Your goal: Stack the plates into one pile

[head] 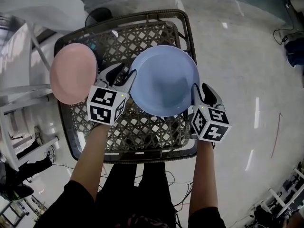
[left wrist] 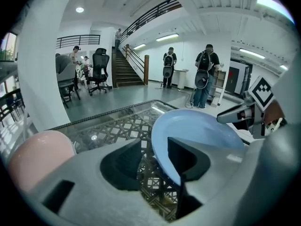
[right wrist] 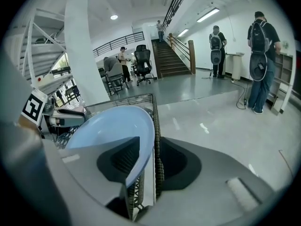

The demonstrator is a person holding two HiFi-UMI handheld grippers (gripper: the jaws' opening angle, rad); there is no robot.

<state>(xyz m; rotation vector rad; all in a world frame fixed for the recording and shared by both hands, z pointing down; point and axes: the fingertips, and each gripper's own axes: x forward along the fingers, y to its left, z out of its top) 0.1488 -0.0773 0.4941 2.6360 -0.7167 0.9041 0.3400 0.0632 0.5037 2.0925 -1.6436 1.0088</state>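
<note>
Head view: blue plate (head: pixel 164 80) on lattice-topped bench (head: pixel 142 132); pink plate (head: pixel 73 72) to its left, apart, at the bench's left edge. Left hand-held gripper (head: pixel 124 74) at the blue plate's left rim, right hand-held gripper (head: pixel 200 88) at its right rim. Both have jaws apart, rim between them, unclamped.

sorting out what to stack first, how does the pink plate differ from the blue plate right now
The pink plate lies at the wicker table's left edge, the blue plate right of it. The blue plate's rim sits between open jaws of the left gripper and right gripper; the pink plate has neither. Both are round and empty.
</note>
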